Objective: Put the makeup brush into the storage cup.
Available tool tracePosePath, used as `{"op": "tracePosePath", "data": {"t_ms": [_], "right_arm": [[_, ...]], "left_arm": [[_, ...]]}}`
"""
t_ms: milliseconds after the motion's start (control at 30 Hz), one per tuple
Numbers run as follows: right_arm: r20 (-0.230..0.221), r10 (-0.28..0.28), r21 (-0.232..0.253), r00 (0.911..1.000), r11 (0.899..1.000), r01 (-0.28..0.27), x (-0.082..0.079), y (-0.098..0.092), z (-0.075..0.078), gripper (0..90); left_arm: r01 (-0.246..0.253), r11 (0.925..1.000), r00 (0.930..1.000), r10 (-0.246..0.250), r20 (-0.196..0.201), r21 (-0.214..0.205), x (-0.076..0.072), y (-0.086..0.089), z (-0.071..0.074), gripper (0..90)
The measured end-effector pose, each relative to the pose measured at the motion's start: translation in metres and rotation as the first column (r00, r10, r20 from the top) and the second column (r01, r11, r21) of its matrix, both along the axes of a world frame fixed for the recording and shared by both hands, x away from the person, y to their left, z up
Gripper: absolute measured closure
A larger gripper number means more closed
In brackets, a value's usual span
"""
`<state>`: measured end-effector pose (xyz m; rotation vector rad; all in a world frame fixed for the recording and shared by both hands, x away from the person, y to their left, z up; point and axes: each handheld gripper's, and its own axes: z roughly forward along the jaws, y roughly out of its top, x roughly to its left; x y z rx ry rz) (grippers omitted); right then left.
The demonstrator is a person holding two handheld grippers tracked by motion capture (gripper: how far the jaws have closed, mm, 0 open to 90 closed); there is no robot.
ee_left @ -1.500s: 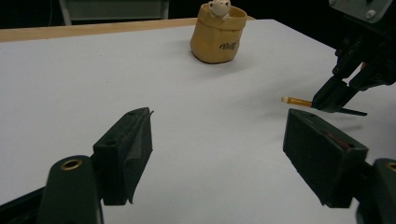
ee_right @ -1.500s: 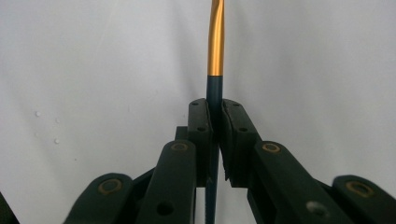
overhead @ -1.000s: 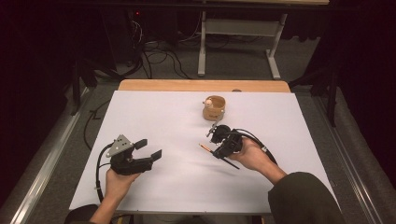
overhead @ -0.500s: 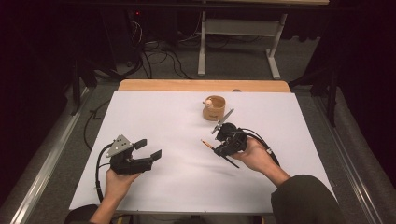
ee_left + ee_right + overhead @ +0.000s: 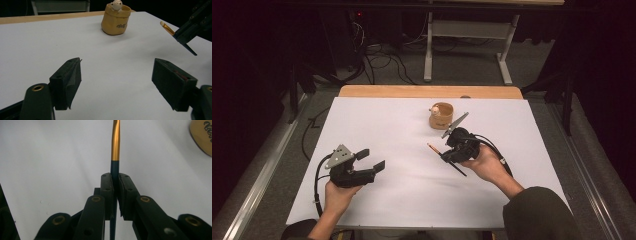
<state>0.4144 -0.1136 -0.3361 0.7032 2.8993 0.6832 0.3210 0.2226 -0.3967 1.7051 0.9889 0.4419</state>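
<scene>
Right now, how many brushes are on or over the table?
1. The brush is clamped in the right gripper, held over the white table near the yellow pot. More could be hidden inside that pot.

— What carries everything here?
— A tabletop (image 5: 377, 200), covered by a white sheet, with a strip of bare wood showing along its far edge.
— And what rests on it?
— A small tan sack-shaped pot (image 5: 441, 117) with a pale figure peeking out, standing upright near the far edge, right of centre.
</scene>
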Motion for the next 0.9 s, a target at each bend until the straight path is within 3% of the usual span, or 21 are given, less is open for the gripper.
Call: {"op": "tracePosePath", "data": {"t_ms": [467, 900], "right_arm": [[0.009, -0.026, 0.053, 0.9996, 0.998, 0.025, 0.005, -0.006, 0.008, 85.0], [0.024, -0.039, 0.071, 0.9990, 0.997, 0.037, 0.007, -0.008, 0.013, 85.0]], "left_arm": [[-0.001, 1.0000, 1.0000, 0.001, -0.003, 0.003, 0.000, -0.001, 0.000, 24.2], [-0.001, 1.0000, 1.0000, 0.001, -0.001, 0.004, 0.000, 0.000, 0.000, 24.3]]}}
